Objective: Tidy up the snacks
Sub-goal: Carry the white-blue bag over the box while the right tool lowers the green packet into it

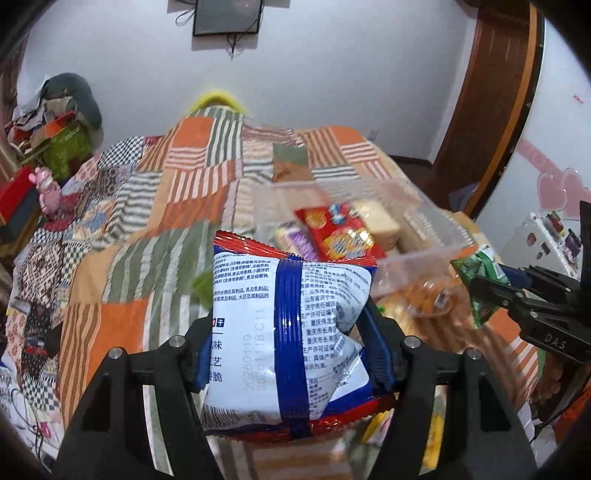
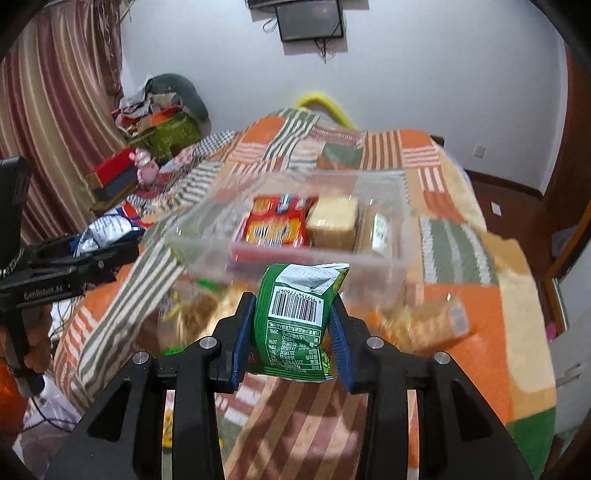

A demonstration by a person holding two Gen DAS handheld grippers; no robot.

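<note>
Clear bin [image 2: 373, 258] on patchwork bed, ahead of both grippers, long axis crosswise. Right gripper [image 2: 291, 332] pinching green packet [image 2: 295, 317], just short of bin's near wall, probably nearer. Left gripper [image 1: 288, 339] clamping blue-white bag [image 1: 288, 332], left of bin.

Showing heavy motion blur across the clear plastic bin [image 2: 376, 258], leaving the print on the red cracker pack [image 2: 275, 221] and pale biscuit pack [image 2: 332, 218] inside unreadable. Blurring loose snacks below the bin [image 2: 424, 317] past identifying. Hiding the bin's near left corner behind the blue-and-white snack bag [image 1: 284, 332]. Cutting off the wall-mounted screen [image 1: 227, 16] at the top edge.
</note>
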